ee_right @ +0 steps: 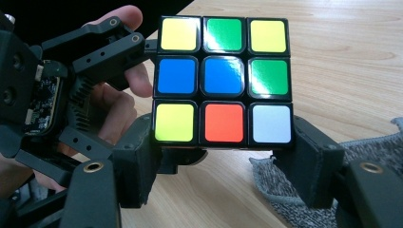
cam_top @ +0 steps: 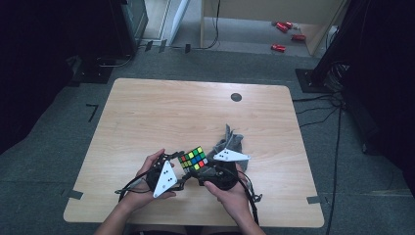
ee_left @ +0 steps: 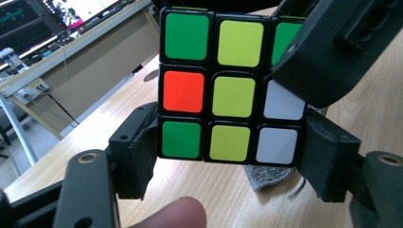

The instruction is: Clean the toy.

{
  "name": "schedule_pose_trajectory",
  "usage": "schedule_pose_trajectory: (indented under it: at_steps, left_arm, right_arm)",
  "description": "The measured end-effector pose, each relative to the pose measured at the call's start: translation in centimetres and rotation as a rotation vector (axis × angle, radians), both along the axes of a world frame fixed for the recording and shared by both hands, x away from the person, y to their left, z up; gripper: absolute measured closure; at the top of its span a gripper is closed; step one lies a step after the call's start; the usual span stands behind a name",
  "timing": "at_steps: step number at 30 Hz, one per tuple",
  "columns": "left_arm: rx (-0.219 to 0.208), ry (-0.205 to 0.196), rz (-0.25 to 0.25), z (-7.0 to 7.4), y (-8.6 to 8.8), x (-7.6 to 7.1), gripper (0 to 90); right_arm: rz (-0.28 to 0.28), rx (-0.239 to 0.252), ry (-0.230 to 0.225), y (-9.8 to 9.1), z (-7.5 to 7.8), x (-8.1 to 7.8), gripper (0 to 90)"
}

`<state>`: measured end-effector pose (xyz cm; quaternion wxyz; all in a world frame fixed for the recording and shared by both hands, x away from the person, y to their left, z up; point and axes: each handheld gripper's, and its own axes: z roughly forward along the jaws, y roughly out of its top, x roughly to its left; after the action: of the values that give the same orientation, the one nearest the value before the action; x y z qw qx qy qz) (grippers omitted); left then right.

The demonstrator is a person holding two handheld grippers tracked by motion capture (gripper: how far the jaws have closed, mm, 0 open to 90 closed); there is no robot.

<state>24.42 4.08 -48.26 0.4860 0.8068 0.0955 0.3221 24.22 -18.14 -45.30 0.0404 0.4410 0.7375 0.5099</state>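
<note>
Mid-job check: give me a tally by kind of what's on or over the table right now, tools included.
Puzzle cube: 1
Grey cloth: 1
Black round disc: 1
Tools: 2, the left tool and the right tool
Total: 5

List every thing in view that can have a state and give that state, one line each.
Puzzle cube: scrambled, held up off the table between both claws.
Left claw: shut on the cube's bottom layer.
Right claw: shut on the cube's bottom layer.
Grey cloth: crumpled, lying on the table behind the right claw.
Table: its round cable hole is capped.
</note>
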Motion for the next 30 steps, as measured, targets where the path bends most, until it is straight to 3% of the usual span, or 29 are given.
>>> schedule_pose_trajectory:
  at_steps: [4, 7, 10, 14, 17, 21, 27, 30]
  left_arm:
    - [0.018, 0.01, 0.008, -0.1, -0.2, -0.1, 33.8]
    - [0.023, 0.023, 0.043, 0.0, -0.1, 0.1, 34.5]
    - [0.004, 0.064, 0.079, 0.2, 0.5, 0.6, 34.6]
    - [-0.032, 0.142, 0.12, 0.6, 1.5, 1.4, 34.7]
    - [-0.041, 0.198, 0.149, 0.7, 1.9, 1.9, 34.7]
    - [-0.089, 0.271, 0.147, 1.0, 2.3, 2.3, 34.7]
    - [-0.145, 0.337, 0.099, 1.2, 3.0, 2.8, 34.8]
    - [-0.16, 0.347, 0.088, 1.2, 3.2, 2.9, 34.8]
  right_arm:
    - [0.01, 0.023, 0.03, -0.3, -0.3, 0.3, 34.5]
    - [0.013, 0.053, 0.038, -0.7, -0.3, 0.6, 29.9]
    - [0.002, 0.07, -0.007, -1.8, 0.3, 0.7, 26.1]
    - [-0.065, 0.093, -0.092, -3.7, 1.4, 0.8, 23.4]
    - [-0.131, 0.026, -0.159, -4.6, 1.3, 1.0, 22.0]
    - [-0.211, -0.164, -0.23, -5.1, -0.3, 1.6, 25.5]
    - [-0.183, -0.341, -0.239, -4.5, -3.3, 2.6, 25.7]
    - [-0.153, -0.385, -0.211, -4.2, -4.4, 3.0, 24.2]
